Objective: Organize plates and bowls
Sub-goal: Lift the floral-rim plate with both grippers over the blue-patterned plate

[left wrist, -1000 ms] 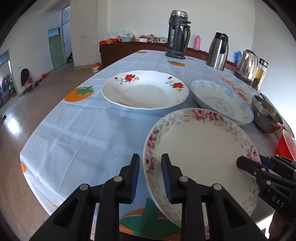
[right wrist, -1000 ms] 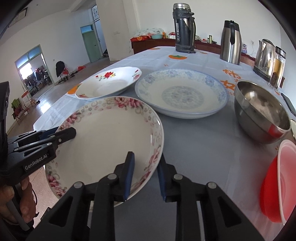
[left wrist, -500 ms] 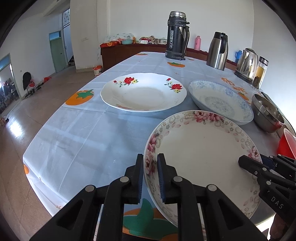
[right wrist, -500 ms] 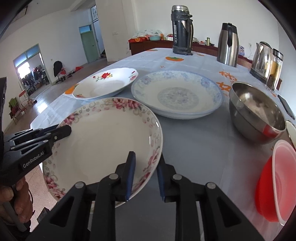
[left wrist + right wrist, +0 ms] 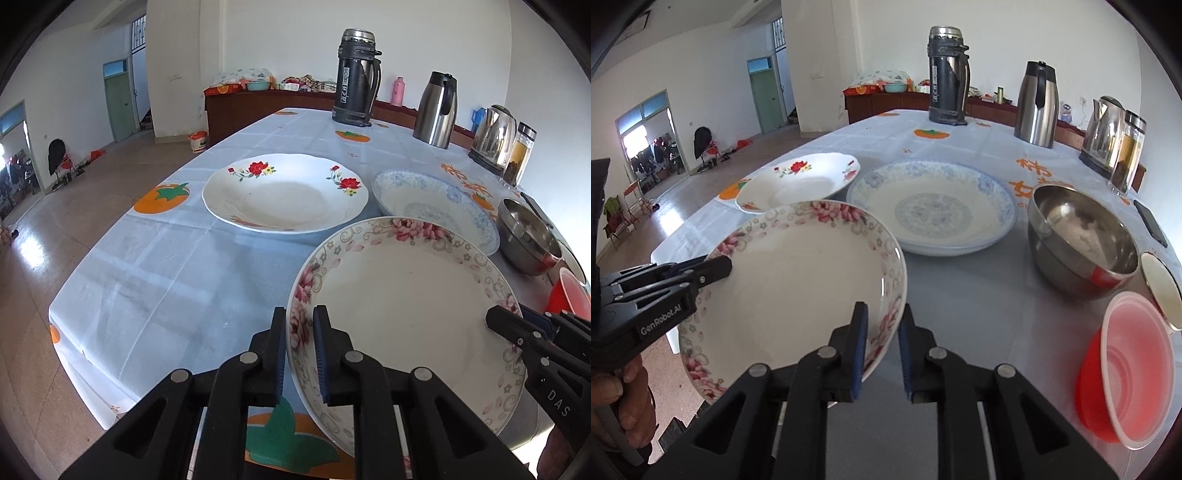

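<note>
A white plate with pink flowers round its rim sits at the near table edge, held from both sides. My left gripper is shut on its left rim, and its tip shows in the right wrist view. On the opposite rim my right gripper has one pad inside and one outside, jaws closing, and its tip appears in the left wrist view. Behind lie a red-flowered plate and a blue-patterned plate.
To the right stand a steel bowl, a red plastic bowl and a white bowl. A dark flask, a steel jug, a kettle and a phone line the far side. Table edge and floor lie left.
My left jaws have closed from a clear gap onto the plate's rim. The right jaws have narrowed around the opposite rim. The plate's far edge now overlaps the blue plate more.
</note>
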